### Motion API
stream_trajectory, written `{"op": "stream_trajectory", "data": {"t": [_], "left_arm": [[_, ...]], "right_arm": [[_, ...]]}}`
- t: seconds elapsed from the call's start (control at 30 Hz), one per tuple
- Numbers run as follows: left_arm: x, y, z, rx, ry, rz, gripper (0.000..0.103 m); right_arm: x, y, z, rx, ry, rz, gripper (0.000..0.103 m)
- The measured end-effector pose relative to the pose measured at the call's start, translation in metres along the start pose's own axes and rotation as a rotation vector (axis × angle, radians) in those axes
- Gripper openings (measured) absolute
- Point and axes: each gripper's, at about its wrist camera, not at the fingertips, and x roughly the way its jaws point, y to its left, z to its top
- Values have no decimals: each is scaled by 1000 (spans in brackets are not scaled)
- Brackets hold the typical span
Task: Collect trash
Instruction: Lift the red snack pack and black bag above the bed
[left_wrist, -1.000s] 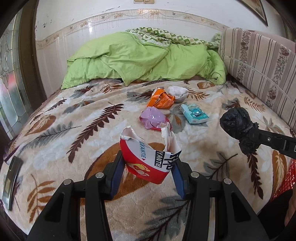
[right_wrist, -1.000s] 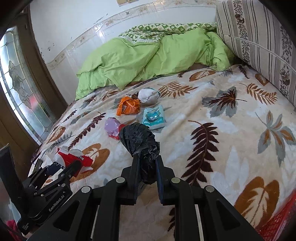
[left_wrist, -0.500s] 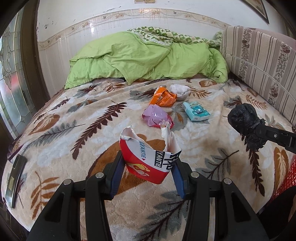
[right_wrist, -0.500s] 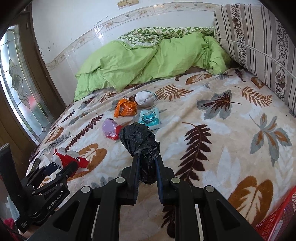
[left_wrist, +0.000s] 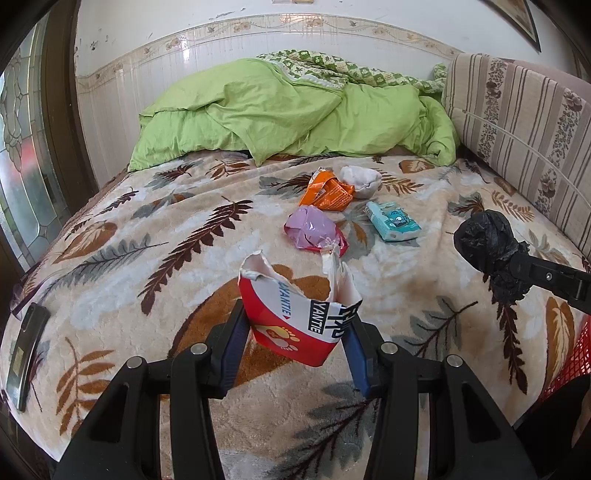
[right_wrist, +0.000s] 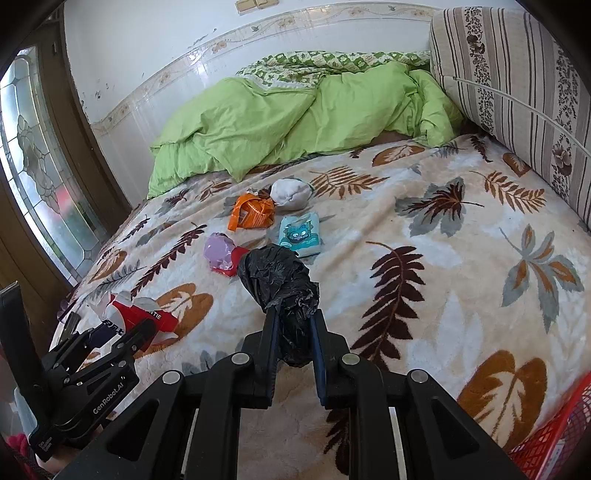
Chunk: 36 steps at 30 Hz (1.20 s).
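Observation:
My left gripper (left_wrist: 295, 332) is shut on a torn red and white paper carton (left_wrist: 295, 314), held above the bed's near edge; it also shows in the right wrist view (right_wrist: 136, 317). My right gripper (right_wrist: 293, 328) is shut on a crumpled black plastic bag (right_wrist: 277, 277), seen from the left wrist view (left_wrist: 487, 243) at the right. On the leaf-print blanket lie a purple wrapper (left_wrist: 314, 230), an orange wrapper (left_wrist: 327, 192), a white wad (left_wrist: 360, 179) and a teal packet (left_wrist: 393, 221).
A green duvet (left_wrist: 295, 110) is piled at the head of the bed. A striped cushion (left_wrist: 524, 110) stands along the right. A red mesh basket (right_wrist: 550, 435) sits at the lower right. A dark phone (left_wrist: 26, 350) lies at the bed's left edge.
Both grippers have drawn back and up from the bed with their loads; the bed trash looks farther off. The black bag has shifted slightly right in the left wrist view.

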Motion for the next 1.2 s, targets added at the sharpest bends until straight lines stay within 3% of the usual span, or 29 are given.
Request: {"op": "stream_trajectory", "data": {"t": [0.67,1.2], "left_arm": [[-10,-8,3,-30,68,-58,47],[-42,-20,19,-28,43,-104,47]], "right_arm": [[-11,-1,-5,89,30,30,17],[-35,11,2,89,-3,62,17]]}}
